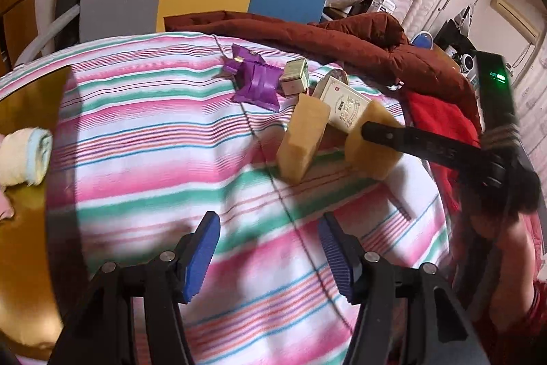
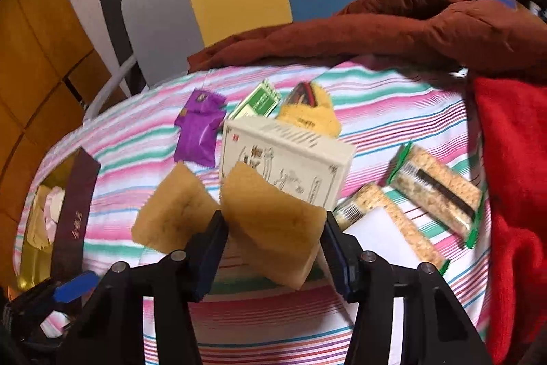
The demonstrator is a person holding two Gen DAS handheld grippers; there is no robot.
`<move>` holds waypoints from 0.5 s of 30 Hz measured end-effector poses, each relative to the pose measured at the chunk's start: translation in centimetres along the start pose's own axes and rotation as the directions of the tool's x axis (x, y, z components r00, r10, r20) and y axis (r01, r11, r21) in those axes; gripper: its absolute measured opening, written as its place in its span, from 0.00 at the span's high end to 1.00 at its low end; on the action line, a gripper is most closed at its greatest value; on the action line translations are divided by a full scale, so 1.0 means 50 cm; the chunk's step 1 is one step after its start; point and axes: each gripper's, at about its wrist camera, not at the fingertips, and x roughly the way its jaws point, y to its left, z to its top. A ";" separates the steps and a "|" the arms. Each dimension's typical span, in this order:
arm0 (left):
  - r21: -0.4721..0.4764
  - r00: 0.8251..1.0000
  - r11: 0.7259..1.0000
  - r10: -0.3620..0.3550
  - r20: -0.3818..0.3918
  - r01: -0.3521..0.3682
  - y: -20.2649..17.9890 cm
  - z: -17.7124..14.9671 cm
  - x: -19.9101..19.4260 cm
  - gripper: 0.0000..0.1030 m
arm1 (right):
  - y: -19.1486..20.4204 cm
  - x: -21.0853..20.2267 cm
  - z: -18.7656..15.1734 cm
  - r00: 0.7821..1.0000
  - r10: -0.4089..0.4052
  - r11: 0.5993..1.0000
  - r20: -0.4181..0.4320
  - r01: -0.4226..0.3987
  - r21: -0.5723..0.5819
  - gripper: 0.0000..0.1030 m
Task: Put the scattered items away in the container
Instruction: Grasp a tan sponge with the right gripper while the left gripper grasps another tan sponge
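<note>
**Right wrist view: sponge block clamped, left gripper empty**

Right wrist view, big to small: striped bedsheet (image 2: pixel 393 98) fills the frame, w/ a brown quilted jacket (image 2: pixel 393 23) across the far edge & a red blanket (image 2: pixel 512 159) on the right. Container (image 2: pixel 77 190), a dark box w/ gold lining, sits at the left edge; its gold inside also shows in the left wrist view, holding a rolled cloth (image 1: pixel 29 156).

Right gripper (image 2: pixel 273 248) is clenched on a tan sponge block (image 2: pixel 273 228), pads pressing both sides. A 2nd sponge block (image 2: pixel 171 211) lies just left of the jaws, beside the held one. Cream carton (image 2: pixel 283 166) stands right behind the blocks. Two cereal bars (image 2: pixel 434 190) lie to the right of the gripper, apart from it. Purple pouch (image 2: pixel 200 132), green box (image 2: pixel 259 101) & a yellow fuzzy item (image 2: pixel 311 118) sit farther back.

Left gripper (image 1: pixel 270 255) hangs released over bare sheet, nothing between the blue pads; container is at its left, well apart from the right gripper's load.
</note>
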 end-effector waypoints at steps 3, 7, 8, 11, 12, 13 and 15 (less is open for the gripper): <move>0.000 1.000 1.000 -0.009 0.004 0.009 -0.010 0.027 0.022 0.39 | -0.017 -0.011 0.007 1.000 -0.006 0.999 0.028 0.005 0.037 0.47; 0.025 1.000 1.000 -0.017 -0.004 0.017 -0.028 0.060 0.054 0.33 | -0.039 -0.016 0.010 0.999 0.001 0.996 0.038 -0.005 0.090 0.47; 0.031 1.000 0.999 -0.024 -0.004 0.024 -0.032 0.067 0.061 0.30 | -0.042 -0.016 0.010 0.999 0.005 0.995 0.038 -0.009 0.101 0.47; 0.059 0.999 0.998 -0.034 -0.009 0.035 -0.043 0.082 0.079 0.28 | -0.050 -0.018 0.012 0.999 0.012 0.993 0.043 -0.017 0.119 0.47; 0.064 1.000 0.998 -0.027 -0.007 0.028 -0.046 0.087 0.084 0.28 | -0.051 -0.018 0.013 0.999 0.013 0.992 0.045 -0.018 0.122 0.47; 0.068 1.000 0.998 -0.013 -0.006 0.013 -0.046 0.092 0.090 0.28 | -0.054 -0.019 0.014 0.999 0.015 0.991 0.048 -0.021 0.130 0.47; 0.068 1.000 0.998 0.008 -0.002 -0.008 -0.046 0.098 0.100 0.28 | -0.058 -0.018 0.013 0.999 0.017 0.990 0.048 -0.024 0.140 0.47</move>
